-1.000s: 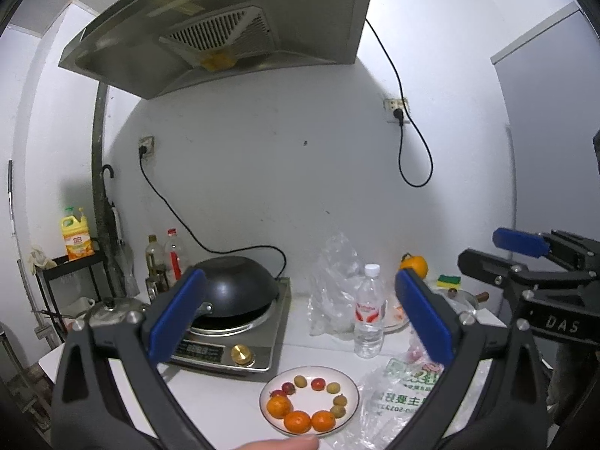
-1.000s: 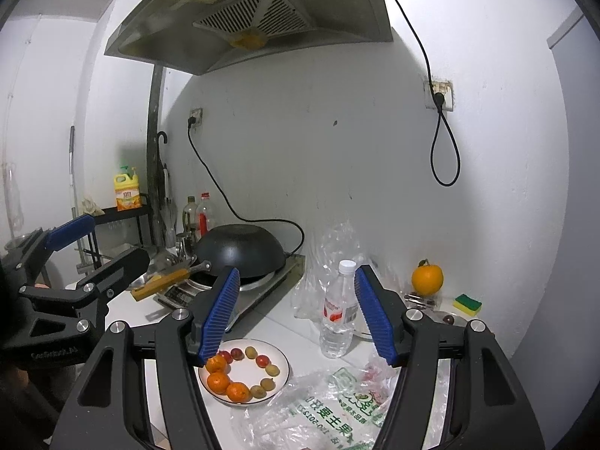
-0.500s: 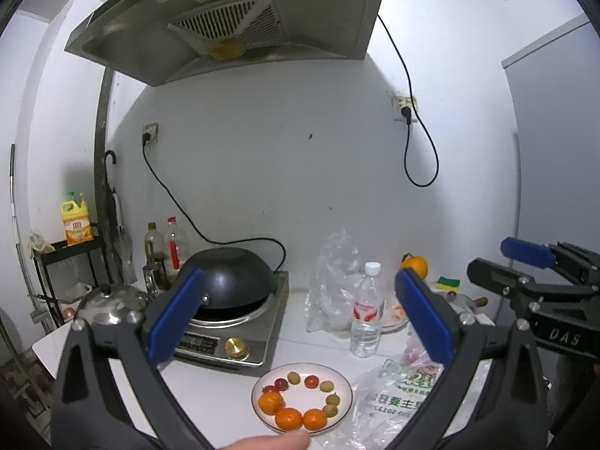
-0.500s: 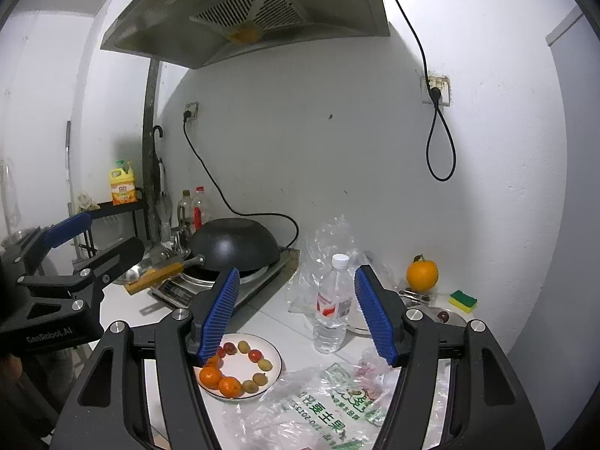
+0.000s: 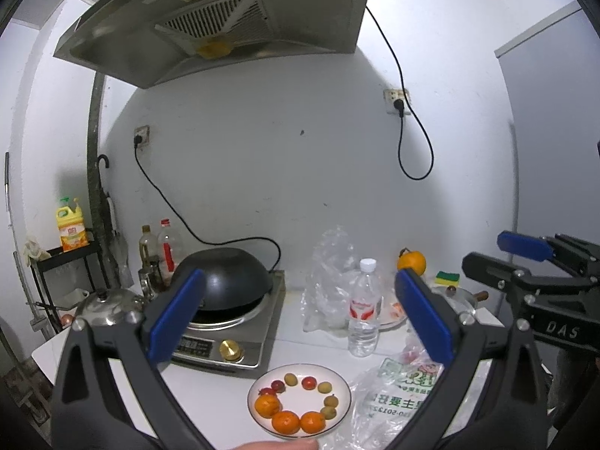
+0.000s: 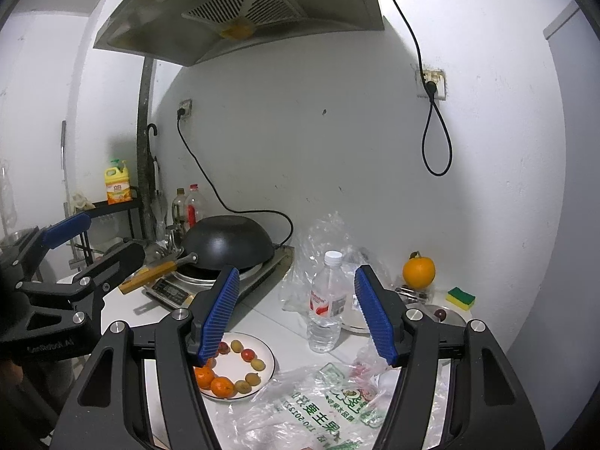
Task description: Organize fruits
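A white plate sits on the white counter, with small oranges, red fruits and brownish-green fruits set in a ring. A large orange stands at the back by the wall. My left gripper is open and empty, held above the plate. My right gripper is open and empty, above the plate and a plastic bag. Each gripper shows in the other's view, the right one and the left one.
A black wok sits on an induction cooker at left. A water bottle and a clear crumpled bag stand behind the plate. A printed plastic bag lies right of the plate. A sponge and a pot lid are near.
Both views have shifted slightly, so the plate and counter sit a little differently in frame. Both grippers stay open and empty.
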A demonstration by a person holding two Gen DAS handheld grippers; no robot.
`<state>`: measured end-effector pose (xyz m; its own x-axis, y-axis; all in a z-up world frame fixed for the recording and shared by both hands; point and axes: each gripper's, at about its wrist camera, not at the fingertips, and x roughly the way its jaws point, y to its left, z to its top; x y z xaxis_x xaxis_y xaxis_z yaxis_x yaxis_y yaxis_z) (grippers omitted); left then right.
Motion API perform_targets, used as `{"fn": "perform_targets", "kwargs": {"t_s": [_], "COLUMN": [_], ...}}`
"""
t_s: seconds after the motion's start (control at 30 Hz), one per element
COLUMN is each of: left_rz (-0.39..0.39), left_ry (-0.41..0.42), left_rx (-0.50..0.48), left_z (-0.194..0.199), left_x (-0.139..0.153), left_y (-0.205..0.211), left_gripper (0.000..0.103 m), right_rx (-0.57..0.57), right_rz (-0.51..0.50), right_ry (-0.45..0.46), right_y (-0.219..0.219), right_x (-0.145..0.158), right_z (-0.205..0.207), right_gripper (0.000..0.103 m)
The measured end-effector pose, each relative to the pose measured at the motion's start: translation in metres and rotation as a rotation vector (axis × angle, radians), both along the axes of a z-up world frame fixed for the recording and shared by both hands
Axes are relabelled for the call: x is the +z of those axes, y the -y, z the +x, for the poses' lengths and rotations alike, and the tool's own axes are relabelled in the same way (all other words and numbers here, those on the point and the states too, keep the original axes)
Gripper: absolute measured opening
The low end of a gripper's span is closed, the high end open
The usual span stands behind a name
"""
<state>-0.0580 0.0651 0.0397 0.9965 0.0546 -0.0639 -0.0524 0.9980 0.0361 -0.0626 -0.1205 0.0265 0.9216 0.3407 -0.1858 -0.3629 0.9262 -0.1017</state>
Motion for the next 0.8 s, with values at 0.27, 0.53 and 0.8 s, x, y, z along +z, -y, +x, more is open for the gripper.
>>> {"fn": "perform_targets", "kwargs": {"t_s": [0.27, 0.53, 0.8], "left_rz": [0.018, 0.013, 0.034], "left_ry": [-0.006, -0.008, -0.021], "left_rx": [-0.022, -0.027, -0.033], "left_z": [0.009, 0.014, 0.017], "left_x": [-0.003, -0.003, -0.004], "left_y": [0.002, 0.002, 0.005], "left_gripper": [0.102, 0.102, 0.102], "right_rx": [-0.004, -0.005, -0.007], "right_rz": [0.002, -0.003, 0.004], "right_ry": [-0.008, -0.01, -0.025], "right_y": [0.0, 0.001, 0.003], "right_x": [-0.002, -0.002, -0.004], "right_z": [0.007, 0.009, 0.014], "right_gripper": [0.067, 0.067, 0.067]}}
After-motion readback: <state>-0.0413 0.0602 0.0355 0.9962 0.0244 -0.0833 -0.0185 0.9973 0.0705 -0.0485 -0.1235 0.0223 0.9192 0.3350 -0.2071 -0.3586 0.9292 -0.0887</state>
